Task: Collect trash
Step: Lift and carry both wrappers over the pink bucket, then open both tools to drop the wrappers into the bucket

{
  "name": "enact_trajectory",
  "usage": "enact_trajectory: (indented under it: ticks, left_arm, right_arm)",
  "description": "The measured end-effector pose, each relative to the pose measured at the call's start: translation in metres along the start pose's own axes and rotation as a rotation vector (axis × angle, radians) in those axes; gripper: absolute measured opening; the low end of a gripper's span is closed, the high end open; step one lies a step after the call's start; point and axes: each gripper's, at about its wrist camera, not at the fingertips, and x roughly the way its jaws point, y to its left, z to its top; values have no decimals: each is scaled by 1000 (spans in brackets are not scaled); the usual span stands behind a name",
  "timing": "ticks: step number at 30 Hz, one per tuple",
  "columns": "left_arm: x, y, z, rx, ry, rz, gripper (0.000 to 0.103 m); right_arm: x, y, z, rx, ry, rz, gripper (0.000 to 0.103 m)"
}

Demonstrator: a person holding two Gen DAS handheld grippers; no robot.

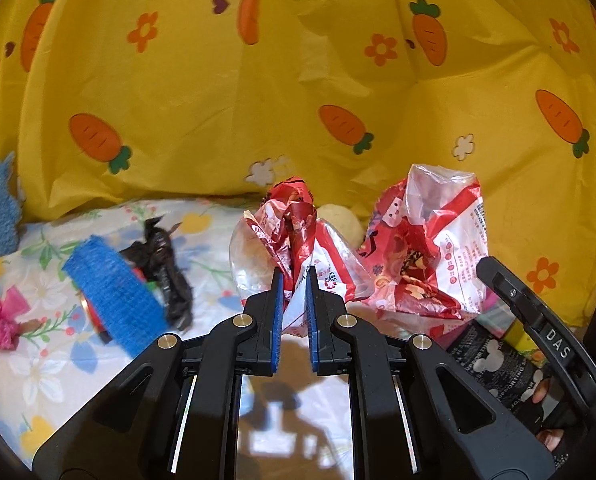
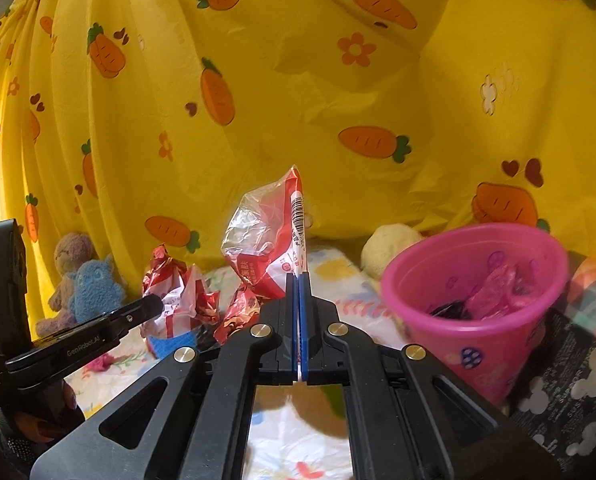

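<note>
Right tool point(image 2: 300, 280) (wrapper point(image 2: 265, 240) pinched)

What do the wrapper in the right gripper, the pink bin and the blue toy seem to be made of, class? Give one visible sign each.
Wrapper: thin glossy plastic film, part clear, part printed red; it crinkles and glints.
Pink bin: probably moulded plastic, smooth and slightly translucent, light glowing through its wall.
Blue toy: plush fabric, matt and fuzzy, with a nubbly pile.

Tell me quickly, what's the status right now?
Left gripper shut on crumpled red-and-clear plastic wrapper. Right gripper shut on second red-and-clear wrapper. Pink plastic bucket beside right gripper, some trash already inside. Nothing blocking.
</note>
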Motion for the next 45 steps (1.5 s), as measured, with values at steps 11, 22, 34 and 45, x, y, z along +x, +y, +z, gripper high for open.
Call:
enact_trajectory:
  ticks: [11, 22, 34, 45]
  left_arm:
    - [75, -98, 30, 124, 25, -252, 10]
    - [143, -117, 22, 126, 125, -311, 10]
    - [172, -119, 10, 134, 184, -315, 11]
    - [187, -113, 1, 105, 220, -350, 67]
  right_arm:
    - [9, -83, 36, 90, -58, -248, 2]
    - [27, -116, 38, 160, -25, -291, 2]
    - [48, -121, 46, 149, -15, -318, 2]
    - [74, -133, 37, 160, 64, -325, 2]
